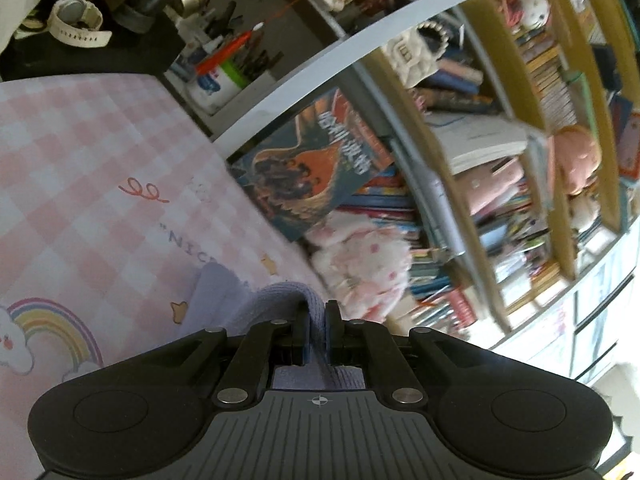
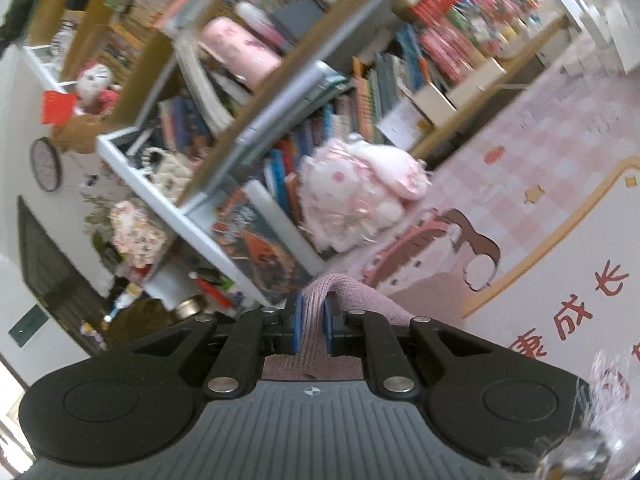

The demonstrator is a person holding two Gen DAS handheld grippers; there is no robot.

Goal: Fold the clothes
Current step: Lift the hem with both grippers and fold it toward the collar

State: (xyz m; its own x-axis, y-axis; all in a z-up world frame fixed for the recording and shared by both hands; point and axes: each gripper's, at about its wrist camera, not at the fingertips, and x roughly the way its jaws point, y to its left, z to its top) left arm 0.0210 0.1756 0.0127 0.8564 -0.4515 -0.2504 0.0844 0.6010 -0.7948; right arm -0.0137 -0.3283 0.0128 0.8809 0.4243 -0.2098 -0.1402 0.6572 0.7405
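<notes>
A crowded bookshelf (image 1: 500,168) packed with books and soft toys fills the background of both wrist views, and below it lies a pink-and-white checked cloth surface (image 1: 80,184) printed with a rainbow and cartoon figures; whether this is a bed or a bench cover cannot be told.

On the left, the left gripper (image 1: 316,336) has its jaws clamped on a fold of ribbed knitted fabric (image 1: 276,300), which looks lilac in this view and trails down and leftward onto the checked cloth. A pink plush toy (image 1: 360,264) sits against the shelf just beyond.

On the right, the right gripper (image 2: 312,328) likewise has its jaws pinched together on a ribbed knit edge (image 2: 352,292), here looking dusty pink, draping off to the right.

Both hands seem to be carrying one garment edge forward, so the step in hand looks like the fold-over itself. The next move calls for keeping the two grips level, laying the held edge squarely on the fabric beneath, then letting go.
</notes>
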